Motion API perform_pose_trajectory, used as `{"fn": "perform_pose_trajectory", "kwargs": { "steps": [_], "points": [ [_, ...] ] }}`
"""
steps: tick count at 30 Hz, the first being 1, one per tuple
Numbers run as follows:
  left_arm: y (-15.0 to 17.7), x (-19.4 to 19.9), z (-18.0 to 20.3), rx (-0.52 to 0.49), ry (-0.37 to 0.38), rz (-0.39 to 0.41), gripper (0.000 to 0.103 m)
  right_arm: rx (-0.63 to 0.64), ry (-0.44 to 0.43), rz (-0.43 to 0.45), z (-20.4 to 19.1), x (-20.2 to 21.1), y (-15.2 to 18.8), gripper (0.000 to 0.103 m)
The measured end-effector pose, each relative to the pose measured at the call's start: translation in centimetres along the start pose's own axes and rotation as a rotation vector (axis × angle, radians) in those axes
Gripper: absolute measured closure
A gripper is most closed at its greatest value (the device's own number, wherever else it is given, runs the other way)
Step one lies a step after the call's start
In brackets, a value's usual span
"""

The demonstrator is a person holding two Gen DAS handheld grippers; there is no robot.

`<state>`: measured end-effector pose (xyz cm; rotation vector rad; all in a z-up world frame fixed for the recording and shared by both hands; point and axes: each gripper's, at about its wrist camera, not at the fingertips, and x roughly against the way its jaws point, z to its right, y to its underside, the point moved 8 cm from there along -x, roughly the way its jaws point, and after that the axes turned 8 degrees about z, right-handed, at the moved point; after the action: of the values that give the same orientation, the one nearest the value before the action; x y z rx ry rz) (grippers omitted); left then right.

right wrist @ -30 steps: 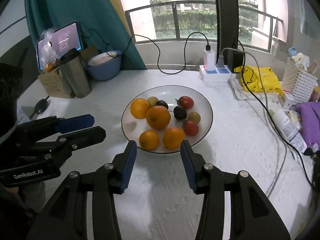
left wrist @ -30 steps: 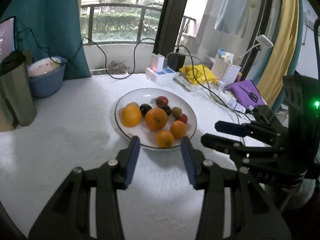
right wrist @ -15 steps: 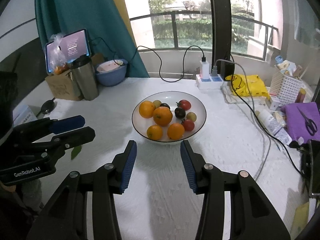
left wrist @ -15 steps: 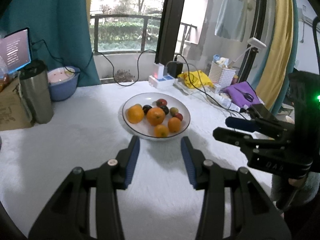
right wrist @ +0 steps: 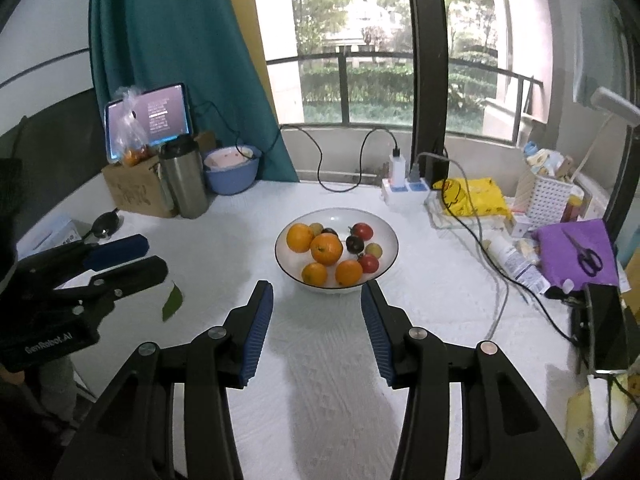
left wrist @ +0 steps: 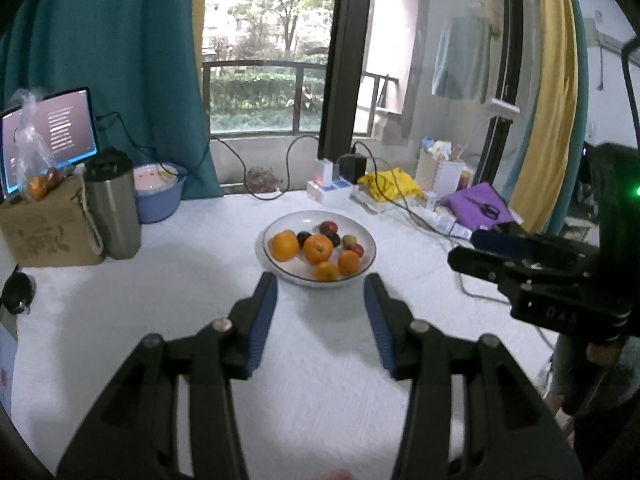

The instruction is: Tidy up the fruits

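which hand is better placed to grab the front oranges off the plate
Little between them, slight edge to the right. Both tongs, left and right, are empty, opening, and short of the plate. In the right view the front oranges sit nearly centred between its fingers.

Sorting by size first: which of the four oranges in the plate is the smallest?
The front-left orange, at the plate's near rim beside the front-right orange; the two behind are clearly bigger.

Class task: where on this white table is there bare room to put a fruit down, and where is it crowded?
Free: the cloth between the plate and the grippers, and left of the plate toward the steel flask. Crowded: the right edge, with cables, yellow bag, basket and purple cloth.
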<state>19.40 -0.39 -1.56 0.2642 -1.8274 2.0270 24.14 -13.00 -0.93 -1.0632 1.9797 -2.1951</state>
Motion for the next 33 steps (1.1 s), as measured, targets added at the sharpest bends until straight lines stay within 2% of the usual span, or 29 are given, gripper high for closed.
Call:
{"fn": "perform_pose_trajectory", "kwargs": {
  "steps": [1, 2, 3, 5, 13, 15, 21, 25, 33],
  "points": [
    [-0.2, 0.5, 0.0, 0.012, 0.010, 0.009, 0.024, 0.002, 0.004, 0.008, -0.1, 0.4, -0.2, 0.052],
    [-0.4, 1.0, 0.1, 0.019, 0.014, 0.022, 0.010, 0.004, 0.007, 0.016, -0.2, 0.8, -0.4, 0.048],
    [-0.6, 1.6, 0.1, 0.024, 0.014, 0.040, 0.009, 0.006, 0.014, 0.031, -0.3, 1.5, -0.7, 0.039],
    [-1.1, 2.5, 0.3, 0.014, 0.002, 0.064, 0.009, 0.008, 0.027, 0.058, -0.4, 2.6, -1.2, 0.032],
    [-2.9, 6.5, 0.9, -0.017, -0.049, 0.173, 0.009, 0.029, 0.069, 0.147, -1.1, 6.9, -2.9, 0.029],
    [-3.4, 7.1, 0.8, -0.011, -0.051, 0.190, 0.009, 0.033, 0.076, 0.173, -1.2, 8.0, -3.4, 0.025],
    [-4.9, 9.6, 0.8, 0.008, -0.066, 0.268, 0.009, 0.040, 0.105, 0.250, -1.4, 11.2, -4.5, 0.023],
    [-5.3, 11.3, 1.9, -0.038, -0.085, 0.304, 0.009, 0.050, 0.130, 0.300, -1.5, 13.5, -4.9, 0.023],
    [-5.8, 13.5, 3.1, -0.065, -0.094, 0.357, 0.009, 0.064, 0.165, 0.363, -1.3, 16.7, -5.7, 0.022]
  ]
}}
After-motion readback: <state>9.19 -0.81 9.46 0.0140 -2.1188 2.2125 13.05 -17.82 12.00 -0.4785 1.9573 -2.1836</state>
